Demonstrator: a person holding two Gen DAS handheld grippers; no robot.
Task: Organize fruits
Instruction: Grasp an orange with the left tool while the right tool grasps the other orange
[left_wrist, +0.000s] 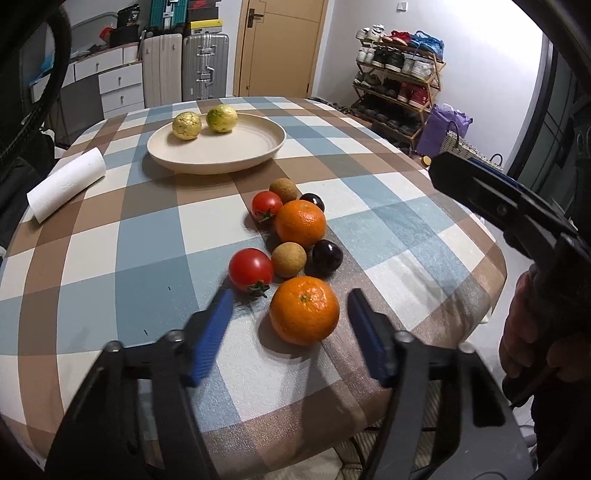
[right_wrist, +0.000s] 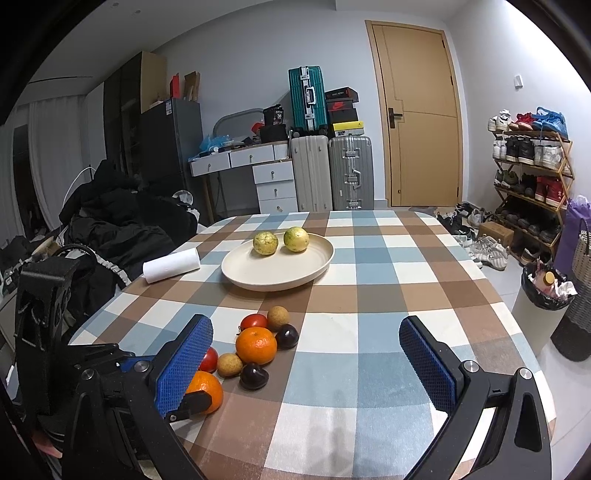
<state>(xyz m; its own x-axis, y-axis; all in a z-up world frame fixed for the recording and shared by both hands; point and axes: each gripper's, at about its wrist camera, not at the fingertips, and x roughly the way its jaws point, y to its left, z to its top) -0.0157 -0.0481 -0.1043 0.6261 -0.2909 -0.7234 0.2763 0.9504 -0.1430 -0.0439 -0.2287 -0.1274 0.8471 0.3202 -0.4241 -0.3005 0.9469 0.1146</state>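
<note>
Left wrist view: the left gripper (left_wrist: 290, 314) stood wide apart, its blue pads flanking the nearest orange (left_wrist: 304, 310) without touching it, close to the near edge of the checked table (left_wrist: 110, 236). Behind this orange lay a tomato (left_wrist: 250, 269), a brown longan (left_wrist: 289, 259) and a dark cherry (left_wrist: 327, 257); farther in sat a second orange (left_wrist: 301, 223), a second tomato (left_wrist: 266, 205), another longan (left_wrist: 283, 189) and another cherry (left_wrist: 312, 201). The cream plate (left_wrist: 236, 155) near the far edge held two yellow-green fruits (left_wrist: 187, 126) toward its far rim. A paper towel roll (left_wrist: 66, 183) lay at the left edge. Right wrist view: the right gripper (right_wrist: 306, 354) was likewise spread wide and empty, above the table's near edge, right of the fruit cluster.
</note>
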